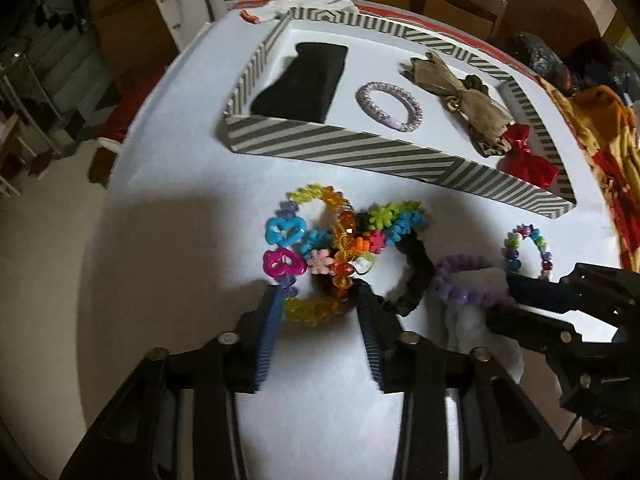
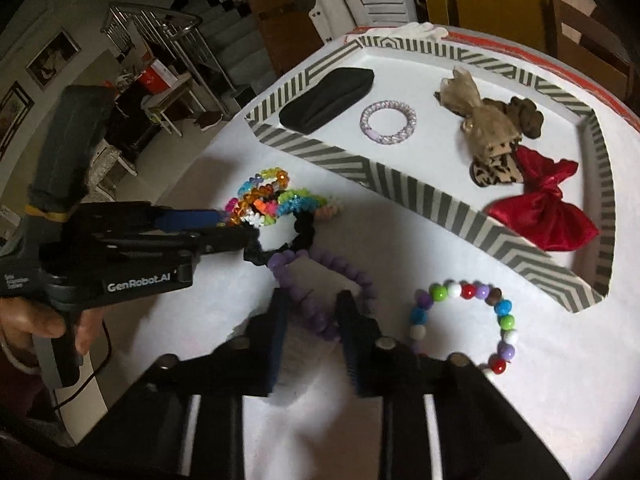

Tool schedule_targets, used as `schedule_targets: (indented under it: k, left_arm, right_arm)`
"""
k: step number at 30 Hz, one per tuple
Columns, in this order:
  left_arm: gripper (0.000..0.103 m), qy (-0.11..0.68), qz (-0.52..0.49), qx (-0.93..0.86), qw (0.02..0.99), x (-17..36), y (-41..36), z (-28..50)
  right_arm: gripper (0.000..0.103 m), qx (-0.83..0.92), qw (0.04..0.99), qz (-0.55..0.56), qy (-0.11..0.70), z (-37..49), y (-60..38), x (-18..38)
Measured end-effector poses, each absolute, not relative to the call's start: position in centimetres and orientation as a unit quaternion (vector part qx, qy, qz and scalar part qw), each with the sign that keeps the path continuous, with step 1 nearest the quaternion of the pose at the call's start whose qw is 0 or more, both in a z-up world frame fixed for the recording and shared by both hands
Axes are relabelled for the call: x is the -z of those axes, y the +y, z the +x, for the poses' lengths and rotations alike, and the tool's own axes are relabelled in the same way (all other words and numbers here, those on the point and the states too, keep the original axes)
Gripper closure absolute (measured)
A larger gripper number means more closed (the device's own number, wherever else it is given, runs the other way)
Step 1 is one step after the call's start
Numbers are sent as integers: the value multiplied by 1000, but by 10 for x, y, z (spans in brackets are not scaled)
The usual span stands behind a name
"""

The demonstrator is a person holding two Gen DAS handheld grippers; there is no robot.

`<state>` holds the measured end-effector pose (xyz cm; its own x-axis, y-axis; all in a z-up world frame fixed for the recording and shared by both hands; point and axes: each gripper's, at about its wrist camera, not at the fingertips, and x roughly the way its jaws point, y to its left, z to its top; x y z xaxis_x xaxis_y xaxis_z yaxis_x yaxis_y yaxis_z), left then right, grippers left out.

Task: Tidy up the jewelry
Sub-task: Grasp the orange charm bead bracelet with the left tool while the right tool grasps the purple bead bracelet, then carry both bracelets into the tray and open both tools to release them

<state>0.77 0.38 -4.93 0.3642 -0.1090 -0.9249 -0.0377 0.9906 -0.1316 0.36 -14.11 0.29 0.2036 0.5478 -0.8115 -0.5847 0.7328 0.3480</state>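
A heap of jewelry lies on the white table (image 1: 180, 200) in front of a striped tray (image 1: 360, 156). My left gripper (image 1: 320, 300) stands open, and its fingers straddle the near arc of a multicolour plastic bracelet (image 1: 280, 236) that lies flat. A flower-bead bracelet (image 1: 400, 216) and a black scrunchie (image 1: 420, 272) tangle with it. My right gripper (image 2: 314, 304) is shut on a purple bead bracelet (image 2: 316, 320). Just right of it rests a round-bead bracelet (image 2: 504, 312). The left gripper (image 2: 236, 228) also shows in the right wrist view, held by a hand (image 2: 40, 320).
The tray holds a black pouch (image 1: 304, 80), a lilac ring bracelet (image 1: 390, 106), a beige bow (image 1: 472, 104) and a red bow (image 1: 524, 156). A white glove (image 1: 320, 2) lies behind the tray. The table's left edge drops to the floor. A patterned orange cloth (image 1: 592, 120) borders the right.
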Motion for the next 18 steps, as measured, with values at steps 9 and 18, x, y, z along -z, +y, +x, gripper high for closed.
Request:
schedule_targets:
  k: [9,18]
  left_arm:
    - [86,550,-99,33,829,35,15,0]
    - [86,522,-121,30,844,-18,22,-4]
  right_arm:
    - [93,-361,789,32,496,12,-165,-24]
    - [93,-365,806,77,460,21,-191,-68]
